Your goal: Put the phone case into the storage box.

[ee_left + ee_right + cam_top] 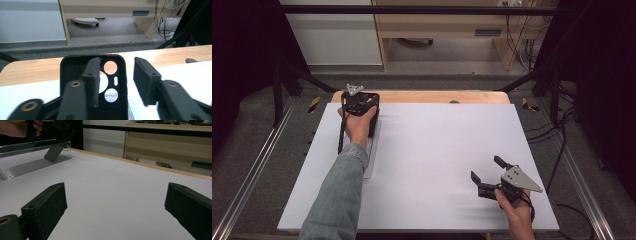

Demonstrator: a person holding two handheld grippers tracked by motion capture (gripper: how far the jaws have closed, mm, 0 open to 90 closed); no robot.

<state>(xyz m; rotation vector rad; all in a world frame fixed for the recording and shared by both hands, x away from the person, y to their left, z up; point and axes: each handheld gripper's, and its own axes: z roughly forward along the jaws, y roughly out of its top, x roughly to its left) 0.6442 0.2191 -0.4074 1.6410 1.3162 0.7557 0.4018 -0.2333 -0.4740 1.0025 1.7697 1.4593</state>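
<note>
Black phone case stands at the table's far left corner, over a clear stand. Our left gripper straddles its right edge, jaws parted, not clamped. Our right gripper rests wide open, empty, well apart.

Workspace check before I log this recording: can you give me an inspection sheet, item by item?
Surface: white table top, wooden edge at the far side.
Job's things: black phone case, camera cut-outs showing, tilted at a clear stand near the far left corner.
Clutter: nothing seen.
Grippers: left hand-held gripper has its jaws apart, one inside the case, the other outside its wall; whether they touch it is unclear. Right hand-held gripper is open, low over bare table at the near right.
Cables: a black cable trails from the left hand-held gripper; more cables on the floor at right.
Surroundings: wooden furniture beyond the table, dark frame bars.
</note>
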